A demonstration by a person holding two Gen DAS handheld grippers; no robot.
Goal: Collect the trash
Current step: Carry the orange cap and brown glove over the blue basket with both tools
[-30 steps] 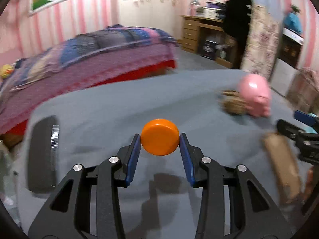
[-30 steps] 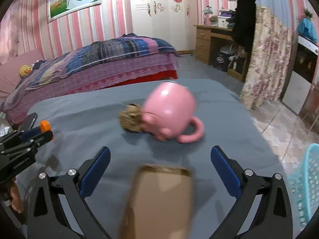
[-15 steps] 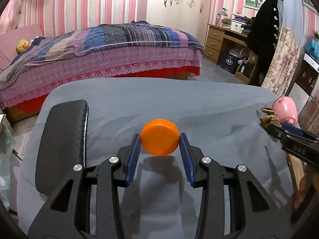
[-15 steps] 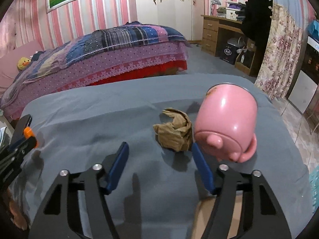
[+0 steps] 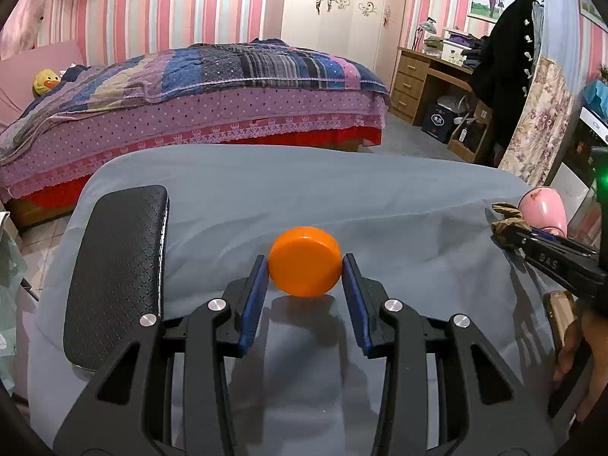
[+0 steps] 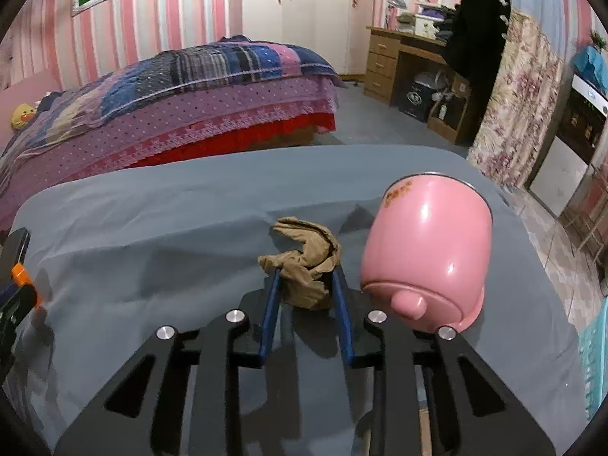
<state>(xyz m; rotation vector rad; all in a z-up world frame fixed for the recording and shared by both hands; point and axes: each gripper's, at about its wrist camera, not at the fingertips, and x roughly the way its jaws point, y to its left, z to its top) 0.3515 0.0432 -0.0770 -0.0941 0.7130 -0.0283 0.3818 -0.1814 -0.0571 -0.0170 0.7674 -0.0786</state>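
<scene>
An orange round cap [image 5: 304, 262] hangs just above the grey cloth-covered table [image 5: 342, 190], with my left gripper [image 5: 304, 266] shut on its sides. A crumpled brown wad [image 6: 304, 254] lies on the cloth beside a pink mug. My right gripper [image 6: 306, 271] is closing on the wad, and both blue pads [image 6: 271, 296] press its sides. The left wrist view shows the same wad [image 5: 507, 216] at the right gripper's tip [image 5: 505, 233]. At the left edge of the right wrist view, the left gripper [image 6: 17, 285] shows with a sliver of orange.
The pink mug [image 6: 425, 254] lies on its side right of the wad, close to the right pad. A black textured case [image 5: 117, 269] lies at the table's left. A tan flat object [image 5: 562, 315] sits under a person's hand [image 5: 570, 349]. A turquoise basket [image 6: 592, 361] stands low right; a bed [image 5: 190, 95] lies beyond.
My right gripper moved forward past the tan flat object to the brown wad and closed from wide open onto it. The left gripper swung left with the cap, then held still.
</scene>
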